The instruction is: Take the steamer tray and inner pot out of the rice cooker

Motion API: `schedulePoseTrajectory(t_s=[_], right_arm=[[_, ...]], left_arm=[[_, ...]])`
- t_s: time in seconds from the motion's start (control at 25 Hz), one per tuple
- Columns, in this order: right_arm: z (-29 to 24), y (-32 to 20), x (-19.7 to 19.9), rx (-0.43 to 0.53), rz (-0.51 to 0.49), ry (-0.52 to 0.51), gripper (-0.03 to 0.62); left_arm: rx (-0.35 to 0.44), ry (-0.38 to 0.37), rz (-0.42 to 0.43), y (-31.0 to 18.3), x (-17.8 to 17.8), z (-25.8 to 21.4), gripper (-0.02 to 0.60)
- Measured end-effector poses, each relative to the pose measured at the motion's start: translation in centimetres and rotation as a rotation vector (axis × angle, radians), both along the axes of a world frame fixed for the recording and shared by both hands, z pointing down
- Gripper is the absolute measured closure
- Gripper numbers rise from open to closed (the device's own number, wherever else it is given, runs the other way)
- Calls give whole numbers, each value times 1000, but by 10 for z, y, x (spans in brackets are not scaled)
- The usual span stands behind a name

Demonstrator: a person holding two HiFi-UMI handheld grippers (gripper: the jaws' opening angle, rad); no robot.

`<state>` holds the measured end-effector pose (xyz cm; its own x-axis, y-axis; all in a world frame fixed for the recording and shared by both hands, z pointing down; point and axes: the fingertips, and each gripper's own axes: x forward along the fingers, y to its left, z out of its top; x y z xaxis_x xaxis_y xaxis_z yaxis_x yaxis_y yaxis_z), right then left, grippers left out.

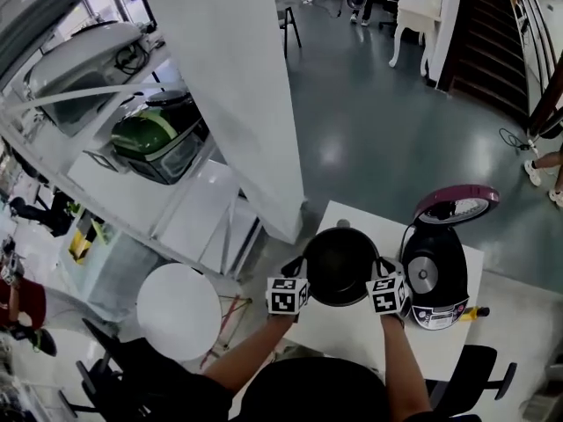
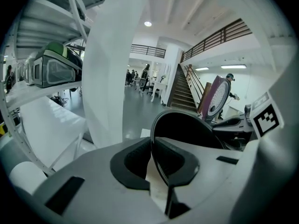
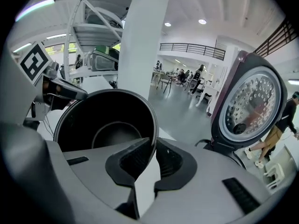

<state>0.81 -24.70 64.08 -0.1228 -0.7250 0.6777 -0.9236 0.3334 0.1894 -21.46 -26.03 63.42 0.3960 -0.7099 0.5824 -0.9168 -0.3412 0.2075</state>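
Head view: holding one black inner pot by opposite rim edges between left gripper and right gripper, both equally near, over a white table, just left of one open rice cooker. Left gripper view: clenched on the thin rim, bowl rightward of the fingers. Right gripper view: pinching the rim too, bowl leftward, cooker lid rightward. No steamer tray seen.

The room is bright. Round ceiling lights shine beside the white pillar. The floor looks shiny. Both gripper views bend round, with dark corners.
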Motion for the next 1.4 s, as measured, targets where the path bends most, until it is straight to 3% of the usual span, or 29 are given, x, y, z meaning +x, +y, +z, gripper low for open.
schedulePoseTrajectory(t_s=[0.32, 0.6, 0.84, 1.32, 1.36, 1.4], right_arm=[[27, -10, -3, -22, -6, 44, 595], [56, -6, -16, -73, 13, 19, 595], [76, 11, -7, -127, 27, 34, 595], [68, 28, 7, -145, 60, 7, 595], [65, 31, 6, -144, 59, 5, 595], [61, 34, 4, -146, 59, 0, 595]], left_arm=[[-52, -29, 119, 2, 20, 37, 565], [-141, -37, 134, -5, 21, 74, 566], [-224, -17, 96, -7, 13, 101, 566], [-162, -31, 151, -13, 16, 110, 559], [-162, -20, 150, -13, 15, 109, 546], [-166, 0, 145, -13, 14, 108, 487]])
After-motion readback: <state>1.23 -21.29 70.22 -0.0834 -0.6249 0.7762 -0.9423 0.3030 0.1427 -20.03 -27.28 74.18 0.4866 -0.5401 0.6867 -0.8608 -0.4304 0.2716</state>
